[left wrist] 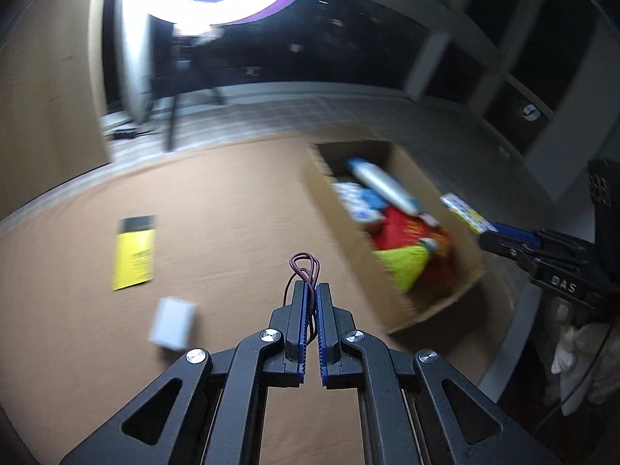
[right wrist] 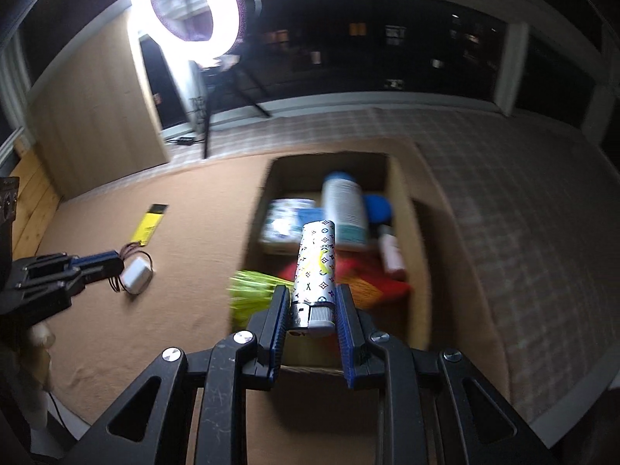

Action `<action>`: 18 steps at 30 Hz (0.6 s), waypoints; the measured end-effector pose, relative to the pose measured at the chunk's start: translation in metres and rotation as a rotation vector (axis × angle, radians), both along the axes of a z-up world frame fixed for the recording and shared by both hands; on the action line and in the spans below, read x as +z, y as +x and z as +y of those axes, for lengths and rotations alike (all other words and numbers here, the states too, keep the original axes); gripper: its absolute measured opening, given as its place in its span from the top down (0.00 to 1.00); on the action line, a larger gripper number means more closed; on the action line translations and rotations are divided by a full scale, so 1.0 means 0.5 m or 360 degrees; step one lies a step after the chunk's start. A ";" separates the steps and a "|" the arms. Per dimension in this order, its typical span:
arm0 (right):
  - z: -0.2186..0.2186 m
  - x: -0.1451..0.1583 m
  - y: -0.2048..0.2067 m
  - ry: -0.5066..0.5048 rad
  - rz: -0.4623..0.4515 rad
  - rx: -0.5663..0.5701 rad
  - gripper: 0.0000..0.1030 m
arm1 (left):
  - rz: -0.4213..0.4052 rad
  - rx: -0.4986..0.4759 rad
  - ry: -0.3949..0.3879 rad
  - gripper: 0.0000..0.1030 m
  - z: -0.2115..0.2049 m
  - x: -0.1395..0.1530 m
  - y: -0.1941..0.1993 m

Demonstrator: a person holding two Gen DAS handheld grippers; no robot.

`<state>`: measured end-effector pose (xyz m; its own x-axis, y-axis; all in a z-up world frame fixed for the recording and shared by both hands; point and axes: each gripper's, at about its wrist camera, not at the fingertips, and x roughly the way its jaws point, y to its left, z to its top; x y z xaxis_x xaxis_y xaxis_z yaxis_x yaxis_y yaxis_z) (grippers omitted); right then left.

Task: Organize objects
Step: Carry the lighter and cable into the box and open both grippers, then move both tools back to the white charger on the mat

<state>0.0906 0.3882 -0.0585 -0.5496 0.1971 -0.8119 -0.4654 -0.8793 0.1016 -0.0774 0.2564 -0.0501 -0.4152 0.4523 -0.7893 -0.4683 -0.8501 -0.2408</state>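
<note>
right gripper (right wrist: 312, 302) clamps a hard, slick, light lighter (right wrist: 314, 267) by its cap end over the box (right wrist: 410, 209); left gripper (left wrist: 312, 302) is pinched tight on limp, thin hair ties (left wrist: 304, 267).

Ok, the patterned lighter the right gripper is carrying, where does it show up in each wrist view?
Left wrist view: the lighter is at the right, sticking out of the right gripper beside the cardboard box.
Right wrist view: the lighter is centre frame, clamped at its metal end, over the box's near end.
Shared landmark: the yellow packet on the brown surface.
</note>
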 end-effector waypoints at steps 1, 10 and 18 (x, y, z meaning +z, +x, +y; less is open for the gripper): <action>0.012 -0.005 0.007 -0.0008 -0.0004 -0.0020 0.79 | -0.0007 -0.0042 0.0001 0.96 0.030 -0.003 0.002; 0.068 -0.033 0.025 -0.0051 -0.0005 -0.0099 0.79 | -0.0031 -0.0299 -0.0012 0.96 0.224 -0.020 0.020; 0.086 -0.043 0.019 -0.0069 0.0010 -0.0107 0.78 | -0.0022 -0.0342 -0.0012 0.96 0.292 -0.033 0.013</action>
<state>0.1001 0.4312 -0.0801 -0.5415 0.1985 -0.8170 -0.5224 -0.8408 0.1419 -0.0708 0.4023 -0.0665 -0.2990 0.5233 -0.7980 -0.6356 -0.7329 -0.2426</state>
